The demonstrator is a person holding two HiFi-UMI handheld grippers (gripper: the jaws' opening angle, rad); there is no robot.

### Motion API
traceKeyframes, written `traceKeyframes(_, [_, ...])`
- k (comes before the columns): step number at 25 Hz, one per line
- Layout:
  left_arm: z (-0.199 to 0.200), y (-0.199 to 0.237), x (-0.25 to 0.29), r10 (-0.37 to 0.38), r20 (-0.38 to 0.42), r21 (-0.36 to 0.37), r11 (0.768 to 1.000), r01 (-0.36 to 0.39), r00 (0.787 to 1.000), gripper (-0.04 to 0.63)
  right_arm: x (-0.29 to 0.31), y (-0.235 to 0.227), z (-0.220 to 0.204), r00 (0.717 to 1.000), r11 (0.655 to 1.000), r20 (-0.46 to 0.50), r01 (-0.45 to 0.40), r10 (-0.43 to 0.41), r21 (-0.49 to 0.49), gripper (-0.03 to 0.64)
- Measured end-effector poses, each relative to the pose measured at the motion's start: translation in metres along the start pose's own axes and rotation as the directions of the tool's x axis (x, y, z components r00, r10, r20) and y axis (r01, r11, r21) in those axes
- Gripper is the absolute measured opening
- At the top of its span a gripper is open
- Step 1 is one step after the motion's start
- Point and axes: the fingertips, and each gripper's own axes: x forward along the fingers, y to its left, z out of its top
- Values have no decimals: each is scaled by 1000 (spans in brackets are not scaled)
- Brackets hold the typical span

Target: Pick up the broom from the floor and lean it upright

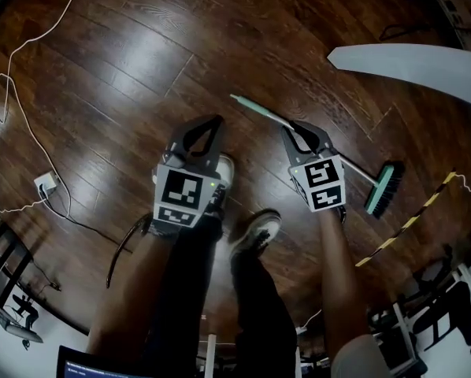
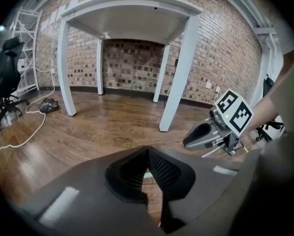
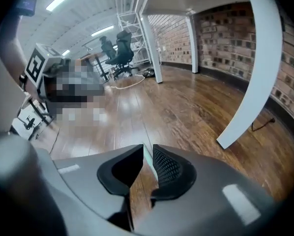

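Observation:
The broom lies flat on the dark wood floor, with a mint-tipped white handle (image 1: 268, 115) and a teal brush head (image 1: 383, 189) at the right. My right gripper (image 1: 297, 129) hangs right over the handle's middle. In the right gripper view its jaws (image 3: 148, 149) stand a little apart, and the mint handle (image 3: 148, 160) shows in the gap without being pinched. My left gripper (image 1: 210, 123) is left of the handle's tip, apart from it. Its jaws (image 2: 148, 151) meet at their tips with nothing held. The right gripper (image 2: 189, 141) also shows in the left gripper view.
The person's shoes (image 1: 255, 231) stand just behind the grippers. A white table leg (image 1: 413, 61) reaches over the floor at the upper right and stands ahead in the left gripper view (image 2: 179, 68). A white cable (image 1: 15, 109) runs to a socket (image 1: 46, 183) at the left. Yellow-black tape (image 1: 409, 223) lies near the brush head.

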Motion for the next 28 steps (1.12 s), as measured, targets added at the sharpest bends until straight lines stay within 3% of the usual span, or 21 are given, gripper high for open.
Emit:
traceKeyframes(6, [-34, -10, 15, -39, -40, -18, 999, 38, 998, 0, 47, -13, -47, 987, 983, -159, -20, -10, -183, 91])
traceKeyframes(12, [-56, -15, 20, -73, -67, -21, 997, 72, 995, 0, 89, -15, -98, 933, 904, -356, -106, -54, -414, 102])
traceKeyframes(17, [-68, -11, 20, -80, -87, -30, 997, 77, 993, 0, 108, -16, -120, 901, 902, -425, -111, -86, -418, 118])
traceKeyframes(25, [-80, 4, 16, -61, -114, -55, 997, 55, 992, 0, 124, -23, -136, 852, 838, -507, -180, -129, -515, 101])
traceKeyframes(28, [-83, 10, 16, -54, -118, -64, 997, 47, 992, 0, 128, -24, -138, 842, 838, -524, -192, -125, -510, 95])
